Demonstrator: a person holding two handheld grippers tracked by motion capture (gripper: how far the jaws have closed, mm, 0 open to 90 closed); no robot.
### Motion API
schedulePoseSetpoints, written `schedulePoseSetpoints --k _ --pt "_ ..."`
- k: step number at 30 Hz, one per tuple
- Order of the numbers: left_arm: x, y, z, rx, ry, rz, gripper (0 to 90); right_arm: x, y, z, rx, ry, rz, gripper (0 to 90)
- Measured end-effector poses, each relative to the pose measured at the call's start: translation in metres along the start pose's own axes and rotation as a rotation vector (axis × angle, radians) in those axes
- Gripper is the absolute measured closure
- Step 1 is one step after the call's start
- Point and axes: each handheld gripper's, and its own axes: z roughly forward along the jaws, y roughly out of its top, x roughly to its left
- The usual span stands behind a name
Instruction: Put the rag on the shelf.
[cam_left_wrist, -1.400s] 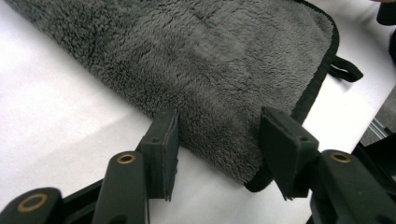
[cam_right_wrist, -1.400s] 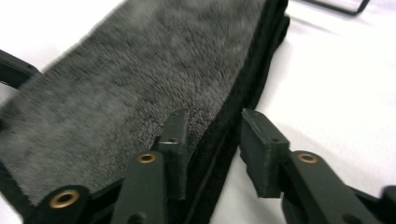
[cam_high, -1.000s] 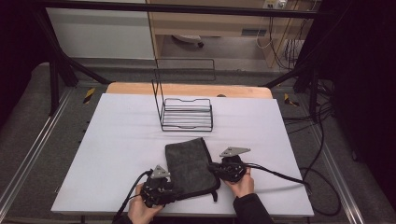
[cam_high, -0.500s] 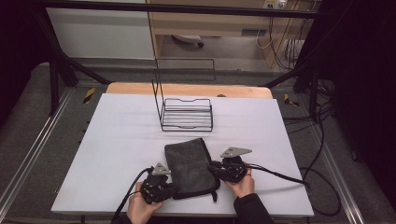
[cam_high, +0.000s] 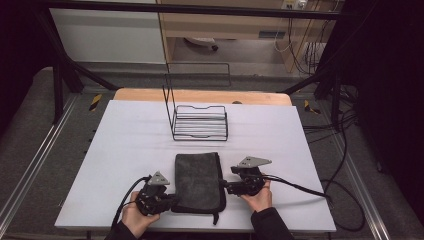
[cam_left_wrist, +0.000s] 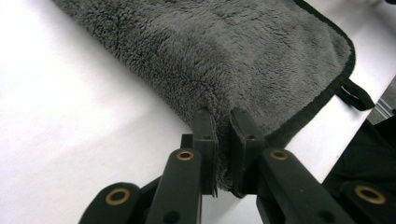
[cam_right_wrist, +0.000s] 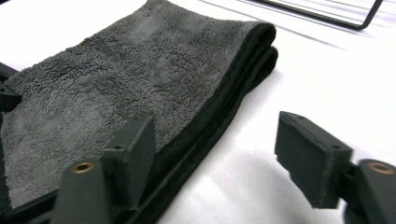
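Grey fleece, a folded towel (cam_high: 198, 182), is taken as the landmark; it lies flat on the white table (cam_high: 115, 150), near the front edge, well in front of the wire rack (cam_high: 200, 122). At the towel's left edge, the left gripper (cam_high: 167, 201) is seen clamped on the folded border: in the left gripper view its jaws pinch the fleece (cam_left_wrist: 224, 116) tightly, having just been closing over the last second. At the towel's right edge, the right gripper (cam_high: 227, 187) is found released: in the right gripper view its jaws stand wide, one lying over the towel's edge (cam_right_wrist: 196, 84) and the other over bare table, having just been opening with nothing pressed between them. A handover of the hold from right to left is suggested, so the next fold or lift is probably to be led from the towel's left side.
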Motion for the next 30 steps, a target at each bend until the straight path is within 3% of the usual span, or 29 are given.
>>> schedulePoseSetpoints --k 8,12,16,18,19,30 --pt "0.003 -0.005 -0.005 0.015 0.021 0.038 80.4 -0.002 0.000 0.001 0.011 -0.007 -0.003 15.0" --pt "0.003 -0.005 -0.004 0.023 0.023 0.058 74.5 -0.002 0.001 0.002 0.010 -0.006 0.002 11.0" --pt "0.006 -0.004 -0.012 -0.013 0.011 0.066 57.7 -0.002 0.002 0.000 -0.005 -0.004 0.006 7.5" --pt "0.009 -0.003 -0.014 -0.035 0.020 0.059 53.8 -0.002 0.002 0.000 -0.006 -0.004 0.011 6.6" --pt "0.011 -0.003 -0.015 -0.044 0.020 0.060 45.6 -0.002 0.003 0.000 -0.007 0.001 0.010 5.7" --pt "0.027 0.006 -0.014 -0.071 0.036 0.059 20.3 -0.003 0.005 -0.003 -0.005 0.011 0.005 2.5"
